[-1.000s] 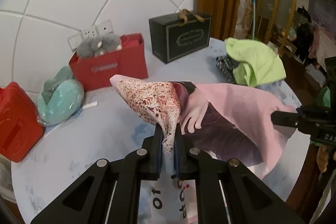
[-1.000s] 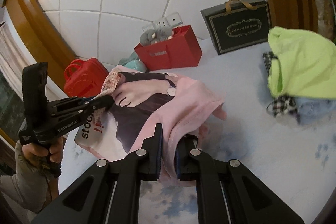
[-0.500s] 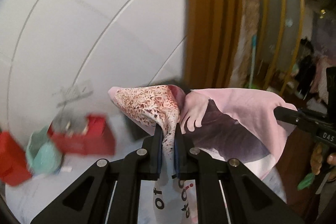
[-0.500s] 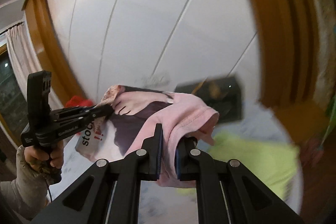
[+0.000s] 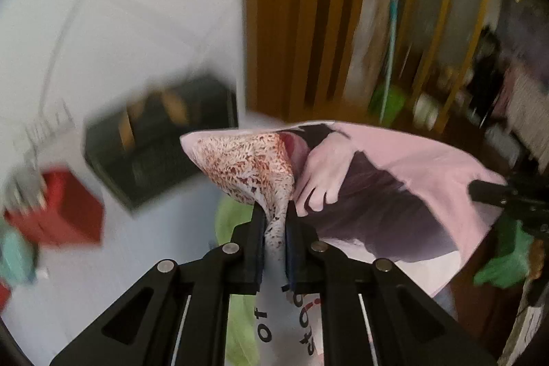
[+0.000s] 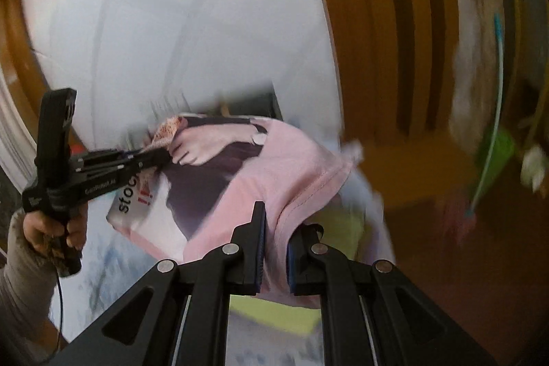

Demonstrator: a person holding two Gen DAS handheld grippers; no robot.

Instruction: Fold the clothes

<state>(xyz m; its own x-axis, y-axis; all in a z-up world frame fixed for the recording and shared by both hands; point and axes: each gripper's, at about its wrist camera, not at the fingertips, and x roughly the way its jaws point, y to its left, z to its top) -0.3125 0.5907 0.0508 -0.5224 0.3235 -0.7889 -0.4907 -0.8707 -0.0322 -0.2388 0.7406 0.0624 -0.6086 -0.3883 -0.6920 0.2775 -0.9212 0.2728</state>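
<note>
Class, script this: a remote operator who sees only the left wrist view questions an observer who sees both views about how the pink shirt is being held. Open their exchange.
Operator: My left tongs pinch the pink shirt. Do the right tongs grip it too?
Observer: Yes, the right tongs are shut on its stitched hem.
Operator: Who carries my tongs?
Observer: A hand in a pale sleeve holds them.

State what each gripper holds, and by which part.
Both hold the pink printed T-shirt. The left gripper pinches a speckled printed corner; the right gripper pinches the plain pink hemmed edge.
</note>
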